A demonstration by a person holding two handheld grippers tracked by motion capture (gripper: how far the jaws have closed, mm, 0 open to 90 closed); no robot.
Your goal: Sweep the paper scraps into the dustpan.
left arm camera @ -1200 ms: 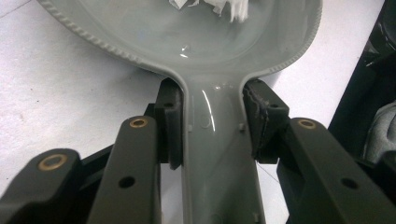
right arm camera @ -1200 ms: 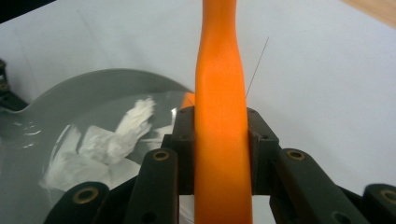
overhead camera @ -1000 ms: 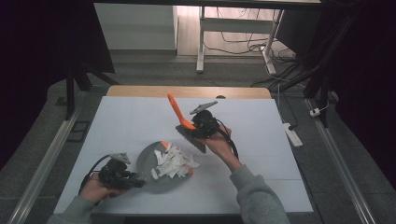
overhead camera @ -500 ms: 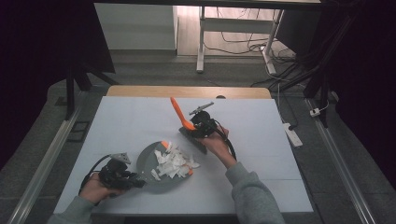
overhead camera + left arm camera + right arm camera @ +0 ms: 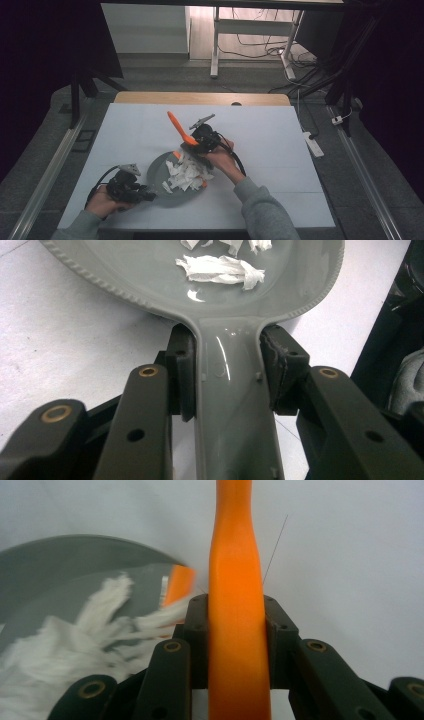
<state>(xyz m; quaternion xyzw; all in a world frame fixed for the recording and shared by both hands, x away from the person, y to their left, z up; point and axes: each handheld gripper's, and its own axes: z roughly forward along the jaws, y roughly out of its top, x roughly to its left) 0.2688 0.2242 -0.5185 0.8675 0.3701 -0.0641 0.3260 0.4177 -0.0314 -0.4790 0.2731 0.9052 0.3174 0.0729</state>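
At lower centre, the left gripper (image 5: 146, 194) clamps the grey dustpan (image 5: 170, 176); the right gripper (image 5: 196, 144) grips an orange brush (image 5: 178, 128) above white scraps (image 5: 187, 172)

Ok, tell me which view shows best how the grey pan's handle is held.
The left gripper view: the grey pan's handle runs up between the left gripper, its pads pressed on both sides. The high view shows the left gripper small at the pan's edge, its grip hard to see. The right gripper view catches part of the pan's bowl.
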